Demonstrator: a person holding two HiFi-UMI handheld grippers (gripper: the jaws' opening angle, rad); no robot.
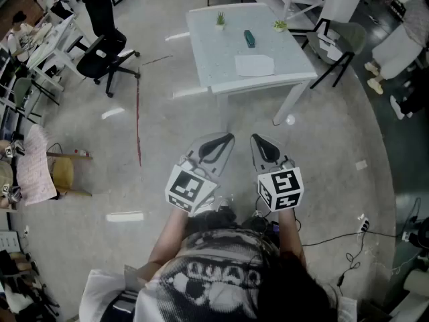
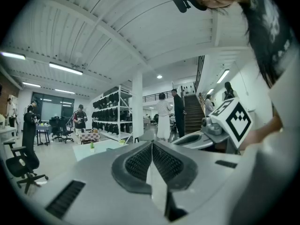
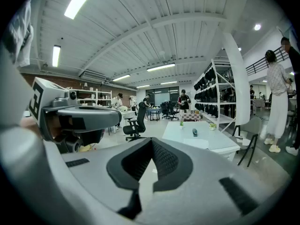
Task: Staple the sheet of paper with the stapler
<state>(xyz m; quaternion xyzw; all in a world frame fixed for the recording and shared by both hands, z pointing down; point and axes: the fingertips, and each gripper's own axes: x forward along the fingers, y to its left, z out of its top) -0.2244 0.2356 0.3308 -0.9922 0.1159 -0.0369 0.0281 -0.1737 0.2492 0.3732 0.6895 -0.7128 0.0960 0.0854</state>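
Observation:
A white sheet of paper (image 1: 255, 65) lies on a pale table (image 1: 208, 52) some way ahead of me, with a dark green stapler (image 1: 249, 39) just beyond it. The paper (image 3: 200, 144) and the stapler (image 3: 194, 132) also show small in the right gripper view. Both grippers hang in the air over the floor, well short of the table. My left gripper (image 1: 226, 138) is shut and holds nothing. My right gripper (image 1: 255, 139) is shut and empty too. In the left gripper view the jaws (image 2: 151, 146) meet in a closed seam.
Two small potted plants (image 1: 220, 19) stand at the table's far side. A grey chair (image 1: 342, 42) sits at its right, a black office chair (image 1: 104, 45) to the left. Cables (image 1: 362, 233) lie on the floor at right. Several people stand farther off near shelving.

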